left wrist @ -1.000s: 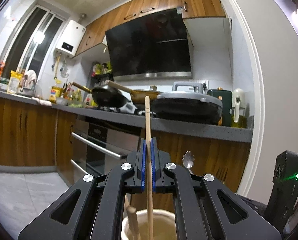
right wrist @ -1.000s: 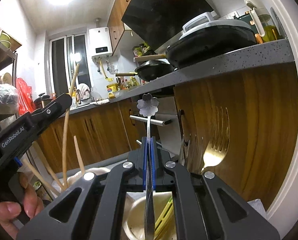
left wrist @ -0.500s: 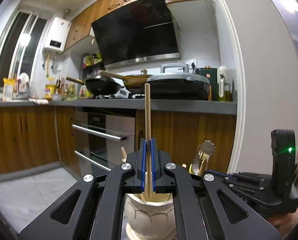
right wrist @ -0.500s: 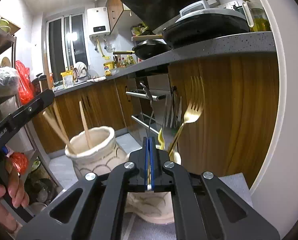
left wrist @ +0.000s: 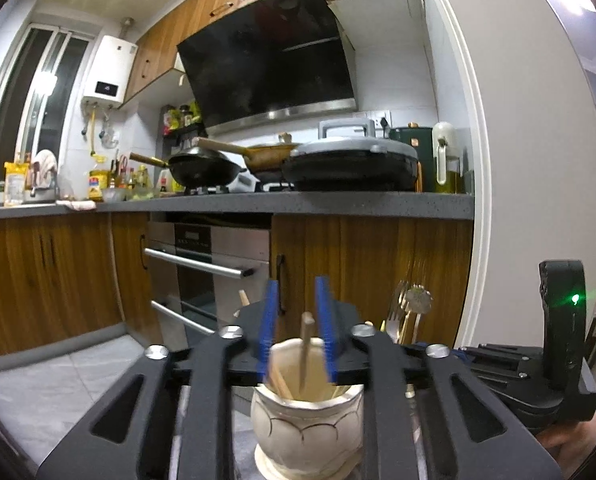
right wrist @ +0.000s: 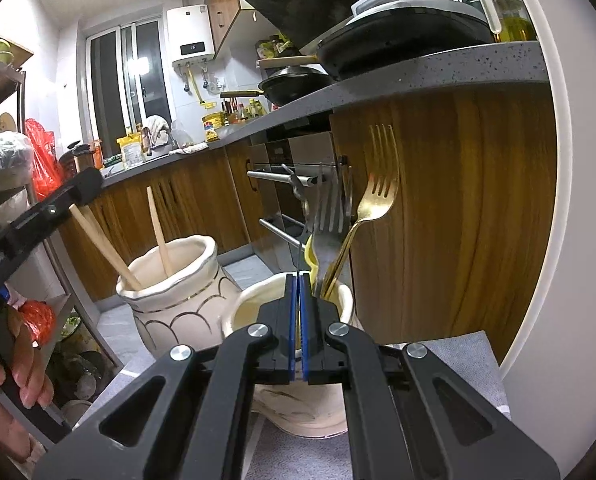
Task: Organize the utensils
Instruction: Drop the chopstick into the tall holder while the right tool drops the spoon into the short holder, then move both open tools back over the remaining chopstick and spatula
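Note:
My left gripper [left wrist: 297, 320] is open above a cream ceramic jar [left wrist: 307, 424]. A wooden chopstick [left wrist: 306, 350] stands loose in that jar between the jaws, beside other chopsticks. My right gripper [right wrist: 298, 300] is shut on the thin handle of a silver flower-topped spoon [right wrist: 298, 216], which stands in a second cream jar [right wrist: 298, 396] with a gold fork [right wrist: 374, 204] and a silver fork [right wrist: 330, 216]. The chopstick jar [right wrist: 174, 292] shows left of it. The left gripper [right wrist: 38, 216] shows at the left edge.
Both jars stand on a grey cloth [right wrist: 454, 364]. Behind are wooden kitchen cabinets [left wrist: 378, 268], an oven [left wrist: 206, 264] and a grey countertop [left wrist: 298, 204] with pans. A white door frame [left wrist: 478, 160] is at the right. A metal shelf rack [right wrist: 18, 160] stands left.
My left gripper opened and let go of the chopstick, which dropped into the jar. My right gripper lowered the spoon further into the fork jar, still shut on it.

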Motion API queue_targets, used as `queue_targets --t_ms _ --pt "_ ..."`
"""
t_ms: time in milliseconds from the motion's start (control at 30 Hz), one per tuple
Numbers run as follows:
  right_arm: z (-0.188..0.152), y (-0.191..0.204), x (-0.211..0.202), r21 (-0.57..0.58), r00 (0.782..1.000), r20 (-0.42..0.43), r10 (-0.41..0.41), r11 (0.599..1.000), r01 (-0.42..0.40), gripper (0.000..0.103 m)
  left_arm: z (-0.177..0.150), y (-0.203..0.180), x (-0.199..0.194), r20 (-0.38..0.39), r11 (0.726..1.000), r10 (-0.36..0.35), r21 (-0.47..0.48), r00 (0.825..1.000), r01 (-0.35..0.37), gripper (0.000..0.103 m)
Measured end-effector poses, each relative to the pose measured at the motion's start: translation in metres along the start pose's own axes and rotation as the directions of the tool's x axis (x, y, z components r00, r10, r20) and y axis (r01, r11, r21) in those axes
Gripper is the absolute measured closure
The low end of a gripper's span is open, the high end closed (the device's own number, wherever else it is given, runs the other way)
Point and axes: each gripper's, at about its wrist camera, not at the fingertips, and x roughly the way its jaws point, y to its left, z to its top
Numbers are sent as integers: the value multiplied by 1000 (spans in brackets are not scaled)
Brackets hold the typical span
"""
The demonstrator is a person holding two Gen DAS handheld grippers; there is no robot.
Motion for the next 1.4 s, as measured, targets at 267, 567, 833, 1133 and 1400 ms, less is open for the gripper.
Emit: queue_targets --t_ms 267,567,833,1133,1400 --pt "1 -4 -4 18 1000 -4 -22 1000 22 72 3 3 -3 -7 998 57 11 998 -57 55" --pt "-6 -3 -25 46 999 -43 -23 999 25 27 7 12 -18 -56 994 114 0 992 -114 22" --pt "-31 13 -47 9 996 -93 -16 1000 17 6 -10 27 -38 -139 985 162 -36 977 -168 6" --pt "-70 44 -48 -81 960 -278 -3 996 -21 6 -48 46 -63 -290 979 169 -62 942 -195 5" --pt "-100 80 -51 -200 914 -404 35 972 -125 6 -74 55 -85 -380 975 164 -78 910 -208 5"
